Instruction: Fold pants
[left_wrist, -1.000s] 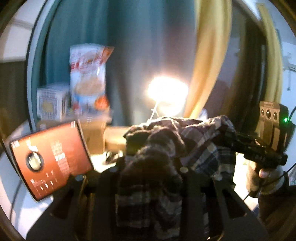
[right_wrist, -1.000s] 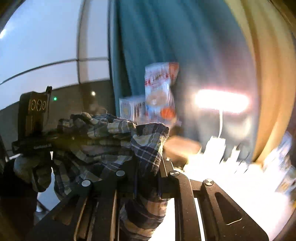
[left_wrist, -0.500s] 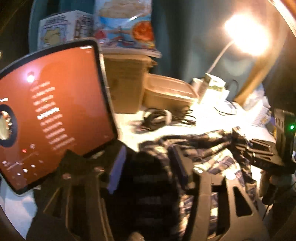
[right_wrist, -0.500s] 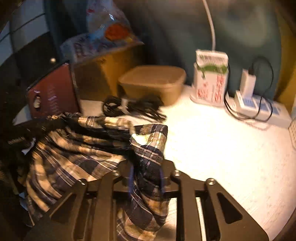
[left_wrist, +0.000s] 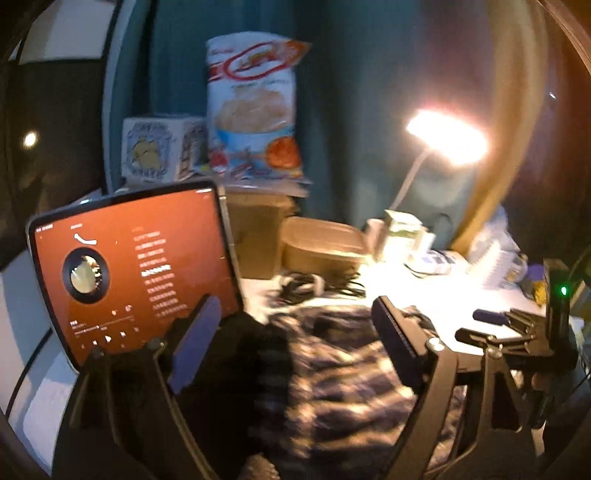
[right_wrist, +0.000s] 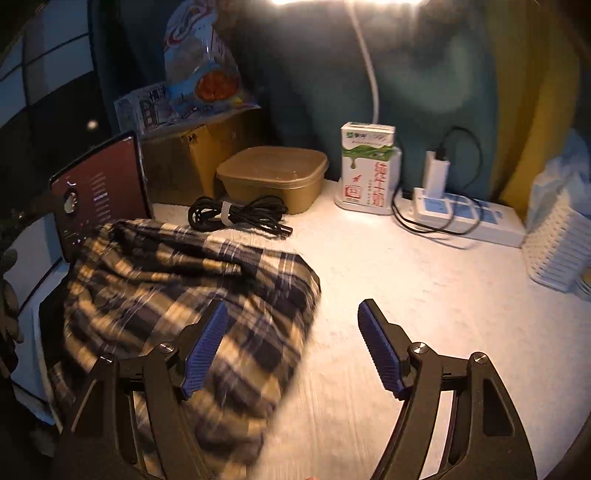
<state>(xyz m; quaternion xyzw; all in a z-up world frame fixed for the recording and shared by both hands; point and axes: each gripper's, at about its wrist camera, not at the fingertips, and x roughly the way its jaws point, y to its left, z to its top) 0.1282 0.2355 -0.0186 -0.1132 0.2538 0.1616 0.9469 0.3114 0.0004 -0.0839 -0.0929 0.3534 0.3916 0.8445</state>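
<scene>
Both fingers opening, released, over plaid pants (tablet, cable just beyond).

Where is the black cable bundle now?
In the right wrist view the black cable bundle lies on the white table, left of centre, between the plaid pants and the brown container.

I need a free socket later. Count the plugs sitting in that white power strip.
1. A white charger stands plugged into the left end of the power strip, right of the milk carton. The strip's far right end is partly hidden.
</scene>
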